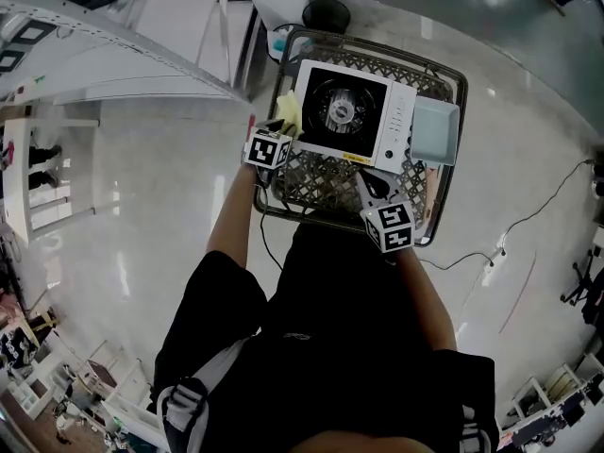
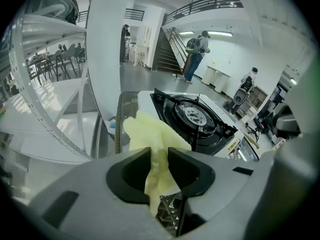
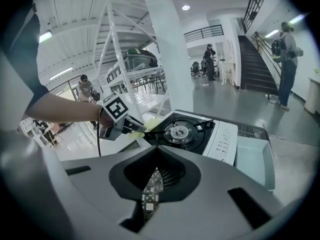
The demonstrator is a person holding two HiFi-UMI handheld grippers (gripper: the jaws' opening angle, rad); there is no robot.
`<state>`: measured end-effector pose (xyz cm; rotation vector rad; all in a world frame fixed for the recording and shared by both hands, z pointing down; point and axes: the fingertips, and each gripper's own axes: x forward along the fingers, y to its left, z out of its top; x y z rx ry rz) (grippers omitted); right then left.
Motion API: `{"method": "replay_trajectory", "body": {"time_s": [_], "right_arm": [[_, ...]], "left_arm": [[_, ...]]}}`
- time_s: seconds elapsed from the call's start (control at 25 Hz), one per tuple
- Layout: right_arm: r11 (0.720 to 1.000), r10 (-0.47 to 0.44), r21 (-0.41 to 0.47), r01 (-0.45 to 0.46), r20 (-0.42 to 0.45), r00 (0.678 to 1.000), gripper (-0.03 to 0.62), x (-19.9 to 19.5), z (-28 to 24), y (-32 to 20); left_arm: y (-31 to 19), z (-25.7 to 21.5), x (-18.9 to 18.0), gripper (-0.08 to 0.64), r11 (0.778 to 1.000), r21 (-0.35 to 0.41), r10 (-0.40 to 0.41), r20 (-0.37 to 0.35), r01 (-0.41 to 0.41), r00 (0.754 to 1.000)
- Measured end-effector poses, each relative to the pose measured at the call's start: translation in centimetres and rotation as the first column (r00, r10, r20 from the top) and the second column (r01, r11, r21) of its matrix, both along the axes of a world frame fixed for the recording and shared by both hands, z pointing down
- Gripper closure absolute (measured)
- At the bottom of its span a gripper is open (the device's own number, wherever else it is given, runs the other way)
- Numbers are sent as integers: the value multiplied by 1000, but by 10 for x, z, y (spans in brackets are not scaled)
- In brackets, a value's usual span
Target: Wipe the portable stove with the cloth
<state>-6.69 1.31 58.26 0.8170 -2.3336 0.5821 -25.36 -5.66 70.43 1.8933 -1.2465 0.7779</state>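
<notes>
1 portable stove [image 1: 354,113] on 1 wire basket [image 1: 316,192], left gripper [image 2: 159,156] pinching 1 yellow cloth [image 2: 145,131], right gripper [image 3: 154,170] pressed together

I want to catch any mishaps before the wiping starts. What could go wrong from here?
1. The left gripper pinches only a fold of the cloth. The loose part beyond its jaws could snag on the pan supports that stand up around the burner.
2. The stove lies on the wire basket, and the right gripper, shut and empty, is not steadying it. A firm wipe might slide it toward the tray.
</notes>
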Motion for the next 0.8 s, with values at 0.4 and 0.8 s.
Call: {"method": "replay_trajectory", "body": {"time_s": [0.4, 0.8], "right_arm": [[1000, 4, -3, -4, -2, 1000, 586, 3, -1, 5], [998, -65, 24, 64, 28, 997, 586, 2, -13, 12]], "left_arm": [[24, -1, -3, 456, 998, -4, -66, -59, 66, 996], [53, -2, 3, 492, 987, 4, -160, -4, 161, 987]]}}
